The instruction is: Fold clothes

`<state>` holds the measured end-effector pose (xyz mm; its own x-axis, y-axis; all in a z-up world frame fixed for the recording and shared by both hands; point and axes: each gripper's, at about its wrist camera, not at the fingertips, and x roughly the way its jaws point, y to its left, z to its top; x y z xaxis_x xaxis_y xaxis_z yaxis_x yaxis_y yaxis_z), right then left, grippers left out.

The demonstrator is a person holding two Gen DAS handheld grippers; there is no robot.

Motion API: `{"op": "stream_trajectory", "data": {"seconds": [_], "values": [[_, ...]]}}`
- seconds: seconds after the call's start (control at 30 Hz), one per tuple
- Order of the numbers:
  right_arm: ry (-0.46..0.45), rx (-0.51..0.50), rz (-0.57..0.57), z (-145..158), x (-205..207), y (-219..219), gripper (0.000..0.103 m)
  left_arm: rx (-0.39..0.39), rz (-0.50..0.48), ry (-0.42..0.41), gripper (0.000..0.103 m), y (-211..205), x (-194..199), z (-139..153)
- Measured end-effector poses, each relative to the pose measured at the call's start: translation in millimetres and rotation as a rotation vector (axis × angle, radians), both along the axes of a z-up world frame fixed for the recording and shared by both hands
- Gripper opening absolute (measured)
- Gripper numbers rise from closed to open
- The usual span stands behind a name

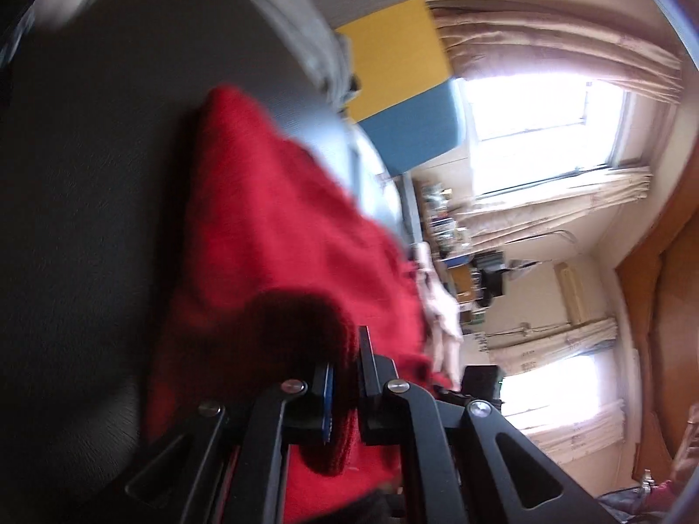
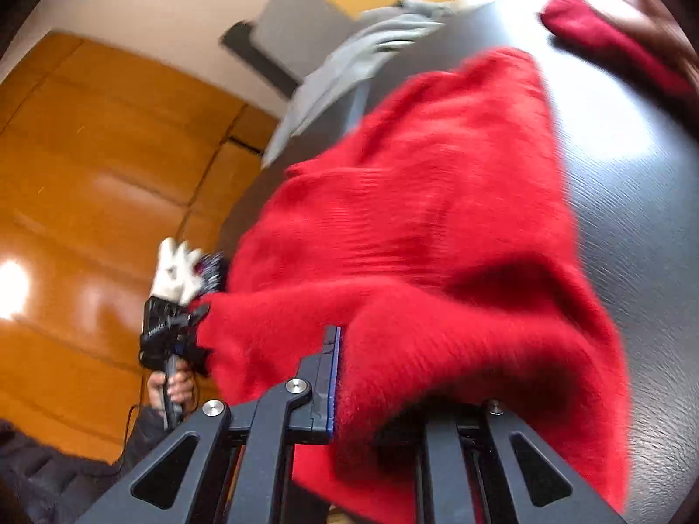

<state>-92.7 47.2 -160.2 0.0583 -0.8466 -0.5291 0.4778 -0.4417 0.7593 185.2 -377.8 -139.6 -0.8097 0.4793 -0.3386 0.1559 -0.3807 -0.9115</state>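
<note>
A fuzzy red sweater (image 2: 419, 201) is lifted off a dark table (image 2: 646, 201), held at one edge by both grippers. My left gripper (image 1: 347, 375) is shut on a bunched fold of the red sweater (image 1: 271, 227). My right gripper (image 2: 349, 375) is shut on another part of that edge; red cloth drapes over and hides its right finger. The left gripper (image 2: 192, 318) shows in the right wrist view at the sweater's left side, a hand holding its handle. Both views are tilted and blurred.
A grey garment (image 2: 349, 65) lies at the table's far edge. A second red piece (image 2: 611, 39) sits at the upper right. An orange wooden door (image 2: 87, 183) stands behind. Curtained windows (image 1: 546, 122) and cluttered shelves (image 1: 450, 236) fill the room's right side.
</note>
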Motion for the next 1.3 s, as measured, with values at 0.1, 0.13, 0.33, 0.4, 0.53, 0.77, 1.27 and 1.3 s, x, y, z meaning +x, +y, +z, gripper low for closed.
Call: {"op": "stream_trajectory", "data": {"seconds": [0.1,0.13,0.33,0.4,0.53,0.77,1.27,1.3], "values": [[0.027,-0.12,-0.014,27.7,-11.8,-2.7,0.014,0.032,0.029,0.092,0.007,-6.8,-12.9,24.8],[0.018,-0.157,-0.056,31.0,-22.0,-0.4,0.014,0.068,0.057,0.116,0.007,-12.9,-18.8,25.6],[-0.171,-0.111,-0.268,-26.0,-88.8,-1.0,0.05,0.269,0.249,-0.057,0.017,-48.4,-59.0,-45.7],[-0.178,-0.137,-0.288,-36.5,-91.2,4.2,0.042,0.299,0.274,-0.126,0.017,-51.1,-67.8,-66.0],[-0.121,-0.157,-0.27,-31.9,-84.9,10.2,0.044,0.264,0.261,-0.138,0.023,-48.5,-67.9,-65.0],[0.257,0.122,-0.188,17.0,-74.9,-13.1,0.055,-0.002,0.187,-0.199,0.033,-34.7,-62.4,-21.9],[0.575,0.564,-0.114,21.5,-114.5,-79.7,0.013,-0.023,0.209,-0.141,0.045,-45.9,-55.5,4.0],[0.558,0.551,-0.137,18.5,-117.5,-75.4,0.013,-0.043,0.215,-0.15,0.046,-48.2,-52.7,6.9]]}}
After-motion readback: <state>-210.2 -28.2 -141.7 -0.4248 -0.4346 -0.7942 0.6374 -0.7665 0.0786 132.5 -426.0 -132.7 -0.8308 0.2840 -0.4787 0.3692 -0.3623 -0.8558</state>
